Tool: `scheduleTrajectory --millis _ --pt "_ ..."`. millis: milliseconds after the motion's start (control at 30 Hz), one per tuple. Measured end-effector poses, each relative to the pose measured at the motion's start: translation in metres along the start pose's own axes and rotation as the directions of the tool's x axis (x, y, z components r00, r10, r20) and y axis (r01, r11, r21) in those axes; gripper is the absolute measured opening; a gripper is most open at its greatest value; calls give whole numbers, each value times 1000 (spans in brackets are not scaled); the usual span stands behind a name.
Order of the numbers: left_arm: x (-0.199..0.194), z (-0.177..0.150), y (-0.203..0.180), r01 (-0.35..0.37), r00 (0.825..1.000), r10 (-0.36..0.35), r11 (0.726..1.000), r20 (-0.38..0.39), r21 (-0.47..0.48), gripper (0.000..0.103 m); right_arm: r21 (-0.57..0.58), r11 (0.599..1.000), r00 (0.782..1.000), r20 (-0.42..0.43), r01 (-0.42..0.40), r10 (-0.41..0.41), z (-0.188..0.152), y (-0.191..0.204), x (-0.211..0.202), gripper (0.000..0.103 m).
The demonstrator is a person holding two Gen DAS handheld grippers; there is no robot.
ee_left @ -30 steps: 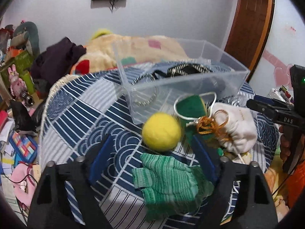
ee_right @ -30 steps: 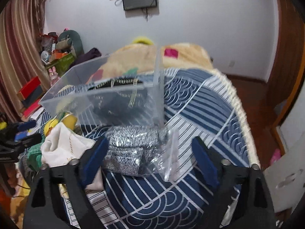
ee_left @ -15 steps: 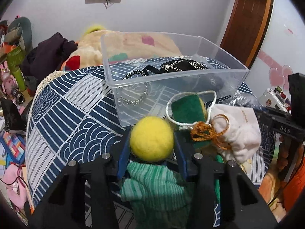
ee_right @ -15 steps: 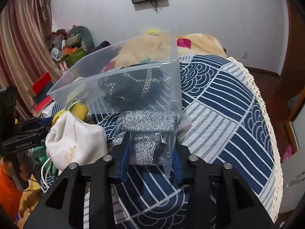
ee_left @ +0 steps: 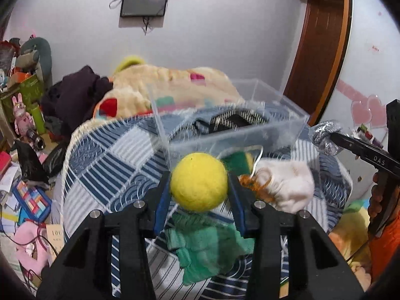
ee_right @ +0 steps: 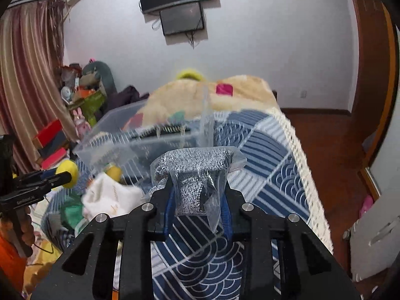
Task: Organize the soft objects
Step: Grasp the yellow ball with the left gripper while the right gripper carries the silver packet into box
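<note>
My left gripper point(ee_left: 199, 195) is shut on a yellow felt ball point(ee_left: 199, 181) and holds it above the table, just in front of the clear plastic bin point(ee_left: 225, 127). My right gripper point(ee_right: 197, 201) is shut on a silver knitted item in a clear bag point(ee_right: 195, 172), lifted near the bin's point(ee_right: 140, 147) right front corner. A green knitted glove point(ee_left: 207, 250), a white drawstring pouch point(ee_left: 285, 187) and a green sponge point(ee_left: 237, 158) lie on the blue patterned cloth point(ee_left: 105, 175). A black item with a chain point(ee_left: 232, 121) lies in the bin.
A bed with a cream blanket point(ee_left: 170, 85) and dark clothes point(ee_left: 75, 92) stands behind the table. Toys and boxes point(ee_left: 22, 115) clutter the floor at left. A wooden door point(ee_left: 322, 50) is at the right. The table's right edge point(ee_right: 302, 160) drops to a wooden floor.
Both grippers closed on their objects, the left on the yellow ball and the right on the bagged silver item, and then lifted them off the table.
</note>
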State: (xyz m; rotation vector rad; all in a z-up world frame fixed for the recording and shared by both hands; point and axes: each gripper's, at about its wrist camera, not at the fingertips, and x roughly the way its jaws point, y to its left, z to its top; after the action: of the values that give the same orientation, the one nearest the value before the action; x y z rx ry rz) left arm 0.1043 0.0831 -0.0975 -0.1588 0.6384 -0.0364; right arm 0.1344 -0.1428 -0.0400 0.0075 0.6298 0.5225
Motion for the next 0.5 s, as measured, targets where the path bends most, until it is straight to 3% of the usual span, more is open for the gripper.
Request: scheduleTrajectory --millis 267,500 --pt "-12 39 -10 13 995 -15 1000 100 14 43 -11 998 991 115 -65 66 37 23 -6 28" --pt "-1 61 -15 27 992 -30 999 120 30 43 -40 994 987 124 -99 103 51 39 13 28"
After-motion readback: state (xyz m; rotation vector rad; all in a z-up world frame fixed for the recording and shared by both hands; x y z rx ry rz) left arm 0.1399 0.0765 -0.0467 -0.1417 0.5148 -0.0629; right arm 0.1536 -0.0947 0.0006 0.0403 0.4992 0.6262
